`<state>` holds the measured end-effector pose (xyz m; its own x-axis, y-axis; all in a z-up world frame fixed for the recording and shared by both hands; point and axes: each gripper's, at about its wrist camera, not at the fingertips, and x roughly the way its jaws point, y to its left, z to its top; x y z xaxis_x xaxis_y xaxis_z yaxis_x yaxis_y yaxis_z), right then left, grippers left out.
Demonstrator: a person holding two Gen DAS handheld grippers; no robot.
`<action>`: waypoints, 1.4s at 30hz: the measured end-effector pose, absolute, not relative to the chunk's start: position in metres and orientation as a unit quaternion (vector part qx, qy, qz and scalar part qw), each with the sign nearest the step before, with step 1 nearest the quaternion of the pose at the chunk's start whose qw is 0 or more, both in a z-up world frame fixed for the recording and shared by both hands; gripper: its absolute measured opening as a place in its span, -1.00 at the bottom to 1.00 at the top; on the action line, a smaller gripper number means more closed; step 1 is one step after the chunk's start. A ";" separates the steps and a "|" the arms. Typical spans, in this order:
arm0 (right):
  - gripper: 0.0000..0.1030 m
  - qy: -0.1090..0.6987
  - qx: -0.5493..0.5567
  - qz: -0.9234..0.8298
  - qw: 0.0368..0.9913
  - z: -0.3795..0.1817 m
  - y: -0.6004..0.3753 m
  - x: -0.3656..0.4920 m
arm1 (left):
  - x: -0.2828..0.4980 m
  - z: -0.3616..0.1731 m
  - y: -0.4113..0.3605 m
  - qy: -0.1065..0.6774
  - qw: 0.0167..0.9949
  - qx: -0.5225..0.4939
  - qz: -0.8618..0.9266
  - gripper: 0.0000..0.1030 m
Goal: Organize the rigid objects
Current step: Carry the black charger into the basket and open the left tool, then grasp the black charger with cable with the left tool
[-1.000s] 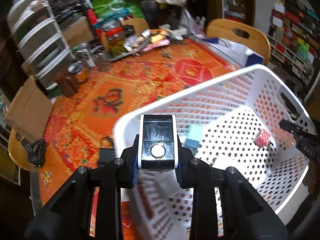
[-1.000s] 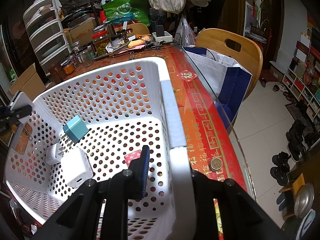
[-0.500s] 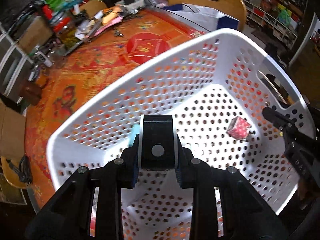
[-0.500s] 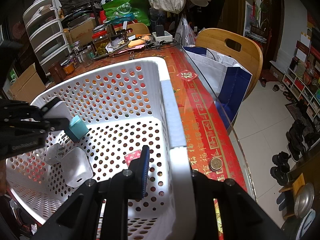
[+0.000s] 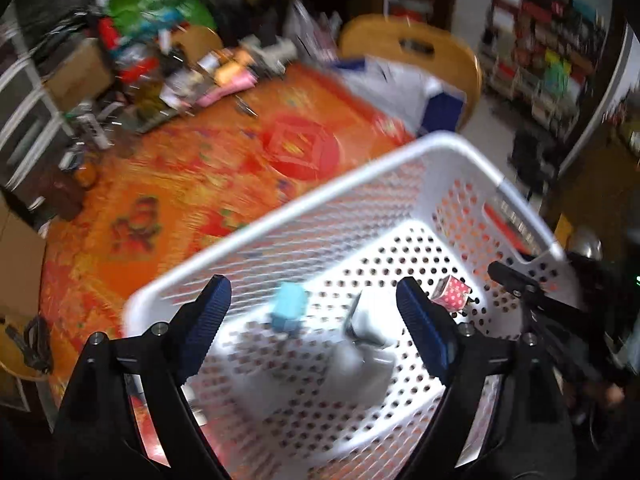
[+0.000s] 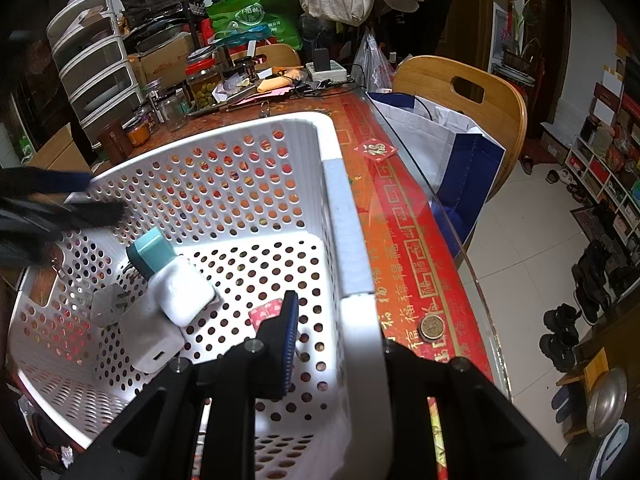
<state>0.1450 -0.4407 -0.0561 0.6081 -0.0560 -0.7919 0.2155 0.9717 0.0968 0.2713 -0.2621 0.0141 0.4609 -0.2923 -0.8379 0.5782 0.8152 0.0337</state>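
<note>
Now left tongs (image 5: 312, 312) are opening, nothing pinched, above white perforated plastic basket (image 6: 344, 240); right tongs (image 6: 336, 332) are clamped on its rim.

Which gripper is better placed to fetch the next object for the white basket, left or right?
Probably left. The left gripper is opening, with nothing between its fingers, above the basket. The right gripper is shut on the basket's rim, apparently steadying it.
</note>
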 end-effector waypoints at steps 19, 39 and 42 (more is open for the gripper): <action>-0.60 0.442 0.091 -0.076 0.889 -0.057 -0.443 0.146 | 0.362 -0.105 -0.055 0.532 0.836 0.070 -0.114 0.99; -0.60 0.442 0.091 -0.076 0.889 -0.057 -0.444 0.146 | 0.376 -0.061 -0.041 0.487 0.872 0.035 -0.027 -0.08; -0.60 0.440 0.091 -0.075 0.890 -0.055 -0.443 0.146 | 0.372 -0.032 -0.031 0.465 0.885 0.037 -0.013 -0.08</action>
